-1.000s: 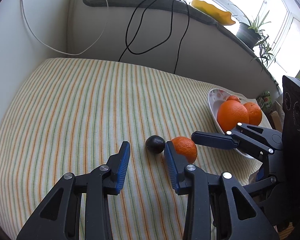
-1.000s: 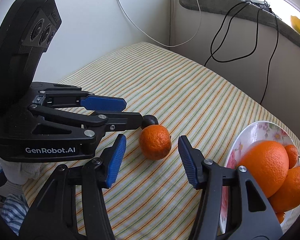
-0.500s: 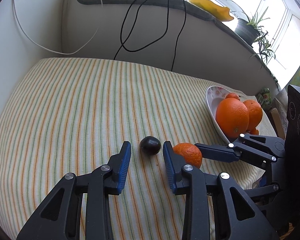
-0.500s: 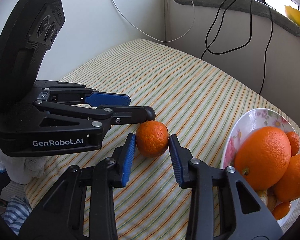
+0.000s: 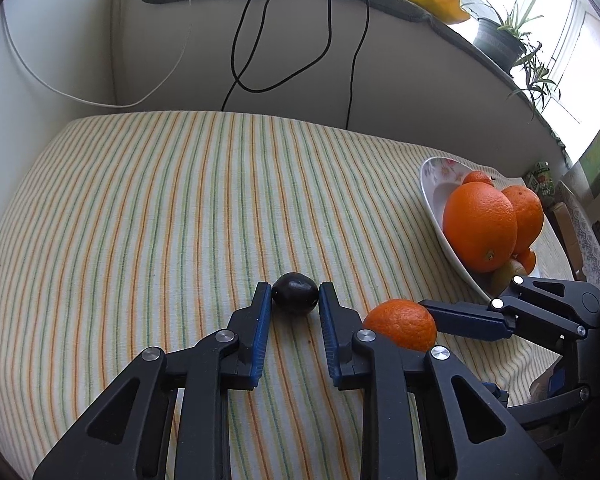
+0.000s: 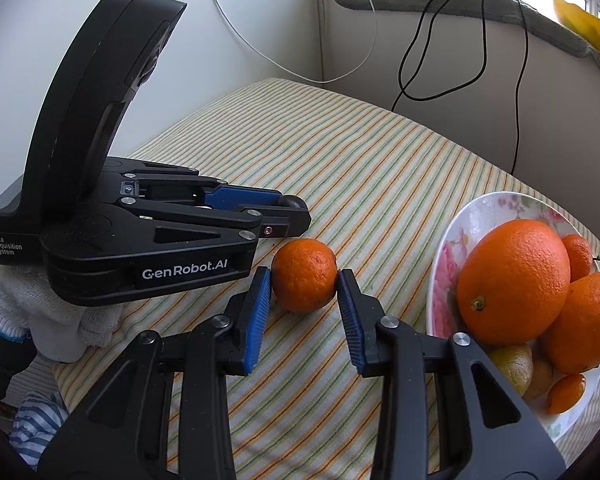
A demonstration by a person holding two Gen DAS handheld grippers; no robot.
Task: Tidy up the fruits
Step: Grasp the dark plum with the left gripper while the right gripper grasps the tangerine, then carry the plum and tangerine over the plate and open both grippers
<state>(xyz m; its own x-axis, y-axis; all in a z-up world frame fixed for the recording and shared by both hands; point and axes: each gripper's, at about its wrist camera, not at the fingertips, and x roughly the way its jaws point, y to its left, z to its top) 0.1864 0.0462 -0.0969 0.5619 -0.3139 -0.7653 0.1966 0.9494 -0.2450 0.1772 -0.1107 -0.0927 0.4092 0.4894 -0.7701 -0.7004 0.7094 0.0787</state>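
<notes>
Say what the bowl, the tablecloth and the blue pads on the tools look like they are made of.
Bowl: likely glazed ceramic, glossy white with printed pink flowers. Tablecloth: woven fabric, matte, with visible weave, coloured stripes and soft folds at the edge. Blue pads: probably rubber or soft plastic, matte and finely ribbed.

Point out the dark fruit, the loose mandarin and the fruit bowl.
dark fruit (image 5: 295,298), left wrist view, middle of its top surface.
loose mandarin (image 6: 304,274), right wrist view, centre of its peel.
fruit bowl (image 6: 485,213), right wrist view, bare flowered inner wall near the far rim.
</notes>
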